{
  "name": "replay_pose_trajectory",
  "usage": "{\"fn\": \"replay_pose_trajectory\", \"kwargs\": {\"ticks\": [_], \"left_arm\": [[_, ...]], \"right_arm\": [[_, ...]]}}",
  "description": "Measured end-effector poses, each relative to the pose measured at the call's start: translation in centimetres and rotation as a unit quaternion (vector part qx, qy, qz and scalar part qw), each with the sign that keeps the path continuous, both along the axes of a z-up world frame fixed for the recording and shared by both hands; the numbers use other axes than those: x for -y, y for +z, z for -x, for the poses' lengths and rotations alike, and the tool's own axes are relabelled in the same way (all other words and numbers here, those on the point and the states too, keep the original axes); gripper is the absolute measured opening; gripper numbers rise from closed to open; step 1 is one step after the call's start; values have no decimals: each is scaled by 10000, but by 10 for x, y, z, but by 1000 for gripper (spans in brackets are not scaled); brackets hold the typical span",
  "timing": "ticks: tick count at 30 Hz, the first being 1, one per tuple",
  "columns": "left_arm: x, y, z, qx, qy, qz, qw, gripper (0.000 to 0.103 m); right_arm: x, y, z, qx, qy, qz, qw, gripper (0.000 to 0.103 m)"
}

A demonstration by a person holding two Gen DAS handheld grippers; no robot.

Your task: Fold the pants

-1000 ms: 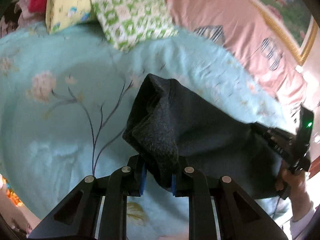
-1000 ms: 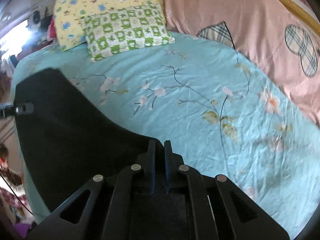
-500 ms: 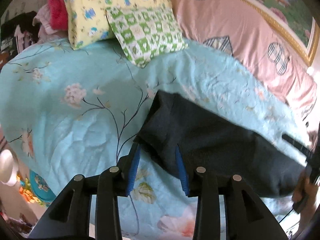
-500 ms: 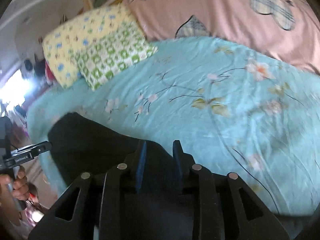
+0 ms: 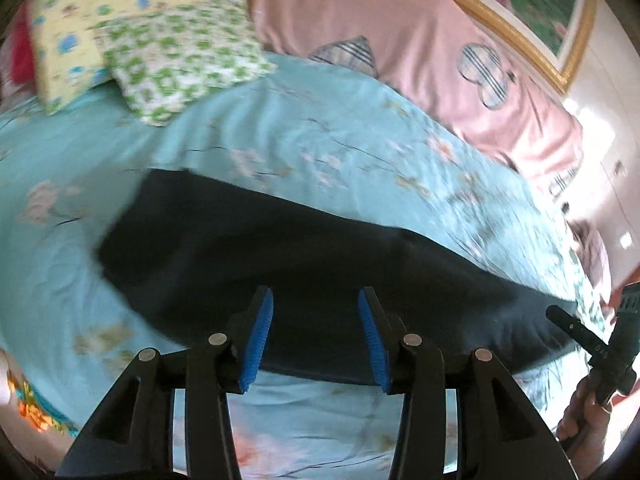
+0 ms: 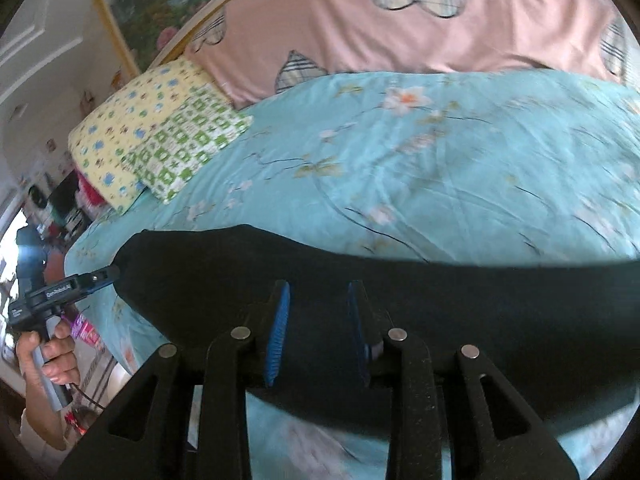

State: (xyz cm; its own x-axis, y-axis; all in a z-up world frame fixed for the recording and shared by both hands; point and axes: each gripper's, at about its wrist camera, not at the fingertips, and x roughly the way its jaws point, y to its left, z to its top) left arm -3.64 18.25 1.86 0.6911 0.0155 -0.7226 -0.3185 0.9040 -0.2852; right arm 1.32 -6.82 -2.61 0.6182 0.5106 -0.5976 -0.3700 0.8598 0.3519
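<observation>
Pants (image 5: 320, 264) as landmark: left gripper (image 5: 316, 336) hangs over their near edge, jaws just opened to about half, nothing held; dark cloth shows behind the gap, pads clear. Right gripper (image 6: 318, 330) likewise over the near edge further along, jaws just opened, narrower gap, empty. Pants lie flat on the bed (image 5: 280, 136), long axis running crosswise from one gripper to the other. Left gripper sits nearer the left end, right gripper nearer the other, so the next fold probably needs end-to-end travel.
</observation>
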Motion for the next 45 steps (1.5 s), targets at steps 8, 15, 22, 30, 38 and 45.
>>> {"fn": "replay_pose_trajectory", "kwargs": {"ticks": [8,15,22,30,38,45], "left_arm": [[58,4,-41,11,-903,-49,9959,57],[110,3,-75,-62,-1649,-4,9863,57],[159,6,-101,-128,-2256,-168,9740,62],[214,11,-129,-189,-2915,-491,9551,66],[258,11,-159,-336,-3450,-724,9352,68],[292,0,-188,-594,-3880,-787,9164,70]], "right_arm": [[55,3,32,34,-622,34,9981,47],[95,-3,56,-56,-1130,-25,9936,48],[131,-9,75,-134,-1831,-84,9830,53],[165,-18,75,-335,-2349,-535,9700,64],[180,-30,64,-651,-2442,-1003,9623,67],[191,-34,55,-721,-2656,-1482,9499,68]]}}
